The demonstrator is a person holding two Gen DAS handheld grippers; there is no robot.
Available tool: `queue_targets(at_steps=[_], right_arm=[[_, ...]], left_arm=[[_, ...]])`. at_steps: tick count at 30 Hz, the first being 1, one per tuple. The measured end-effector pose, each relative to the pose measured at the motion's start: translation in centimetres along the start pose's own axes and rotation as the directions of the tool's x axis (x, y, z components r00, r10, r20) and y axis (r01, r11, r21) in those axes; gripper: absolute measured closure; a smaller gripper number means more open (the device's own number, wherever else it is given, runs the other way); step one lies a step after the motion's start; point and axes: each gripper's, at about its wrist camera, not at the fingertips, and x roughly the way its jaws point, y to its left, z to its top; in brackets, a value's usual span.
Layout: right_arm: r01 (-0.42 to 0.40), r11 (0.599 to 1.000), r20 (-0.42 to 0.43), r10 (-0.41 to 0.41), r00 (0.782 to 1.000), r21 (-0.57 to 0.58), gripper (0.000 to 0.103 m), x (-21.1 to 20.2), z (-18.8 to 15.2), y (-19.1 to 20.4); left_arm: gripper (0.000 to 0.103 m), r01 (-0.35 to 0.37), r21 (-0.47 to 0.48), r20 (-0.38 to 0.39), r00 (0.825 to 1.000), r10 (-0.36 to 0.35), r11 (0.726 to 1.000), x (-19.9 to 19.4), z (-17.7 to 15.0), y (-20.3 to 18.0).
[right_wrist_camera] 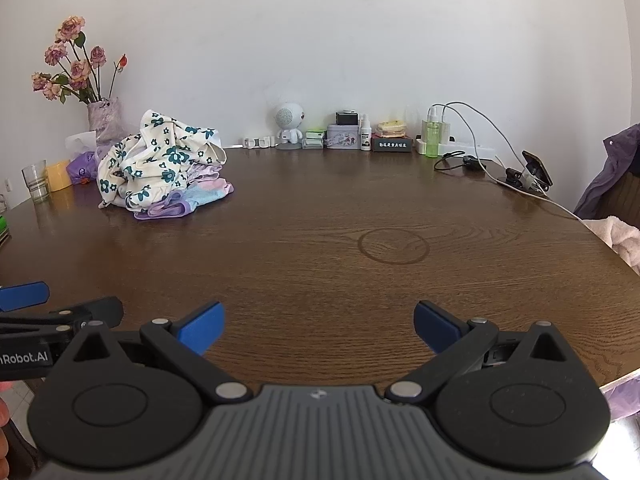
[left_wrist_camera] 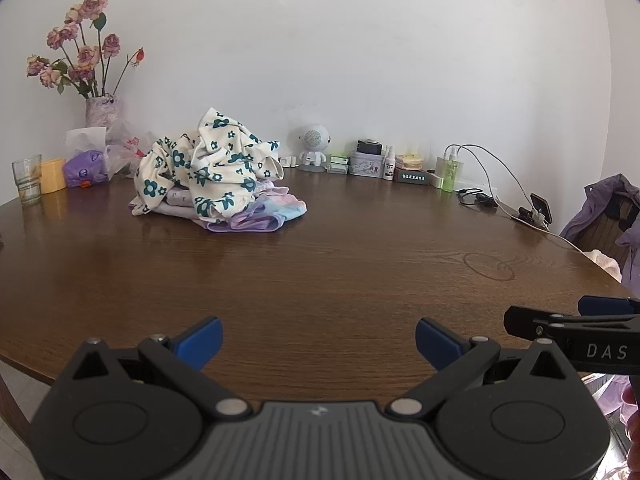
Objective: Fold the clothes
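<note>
Above the near edge of the wooden table (left_wrist_camera: 320, 272), the left gripper (left_wrist_camera: 319, 340) and right gripper (right_wrist_camera: 319, 326) hover side by side, jaws spread wide and empty. The pile of clothes (left_wrist_camera: 212, 176) lies far left, well apart from both.

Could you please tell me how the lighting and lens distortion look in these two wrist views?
Left wrist view: daylight sheen on the table, bright glare spots on the wall at top, table edge bowed by the fisheye, dark corners; the clothes pile is sharp. Right wrist view: the same even light, soft reflections under the pile, table rim curved, open right gripper slightly soft.
</note>
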Motion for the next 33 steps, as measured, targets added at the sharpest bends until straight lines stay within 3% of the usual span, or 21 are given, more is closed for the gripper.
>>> queue_targets(at_steps=[33], right_arm=[[-0.012,1.0,-0.006,0.012,1.0,-0.01,0.0,0.31,-0.01,0.18]], left_arm=[[0.0,0.0,0.007,0.001,1.0,0.0,1.0,0.31,0.11,0.14]])
